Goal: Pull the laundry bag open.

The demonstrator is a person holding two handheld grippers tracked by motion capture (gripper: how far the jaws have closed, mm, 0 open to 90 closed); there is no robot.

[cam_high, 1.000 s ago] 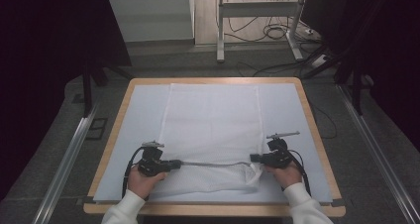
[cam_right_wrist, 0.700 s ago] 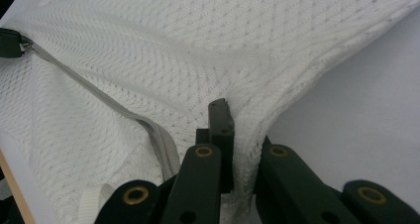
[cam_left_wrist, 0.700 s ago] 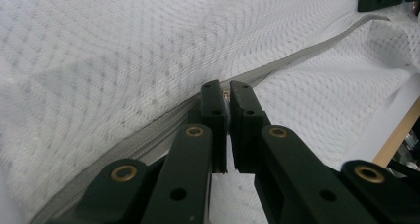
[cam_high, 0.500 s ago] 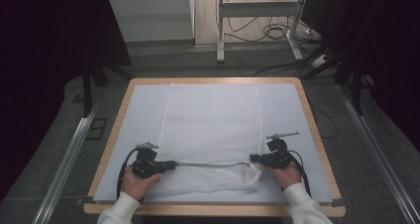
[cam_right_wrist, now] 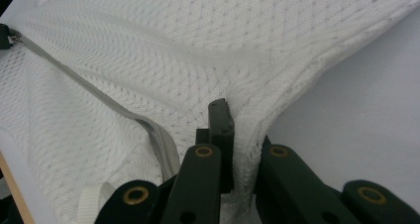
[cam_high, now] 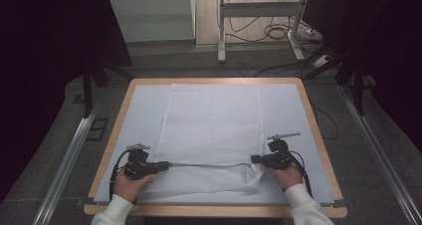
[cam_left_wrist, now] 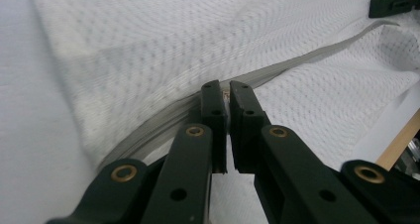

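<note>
Left gripper point(cam_high: 160, 165) slid a little leftward along the zipper point(cam_high: 209, 165), its pull hidden between the pinched jaws, right gripper point(cam_high: 255, 160) unmoved and clamped on the white mesh bag's point(cam_high: 214, 125) corner, bag flat on the table point(cam_high: 114, 130).

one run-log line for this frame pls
left hand-held gripper: shut on zipper pull | right hand-held gripper: shut on mesh bag corner | zipper: taut between them | table
</note>
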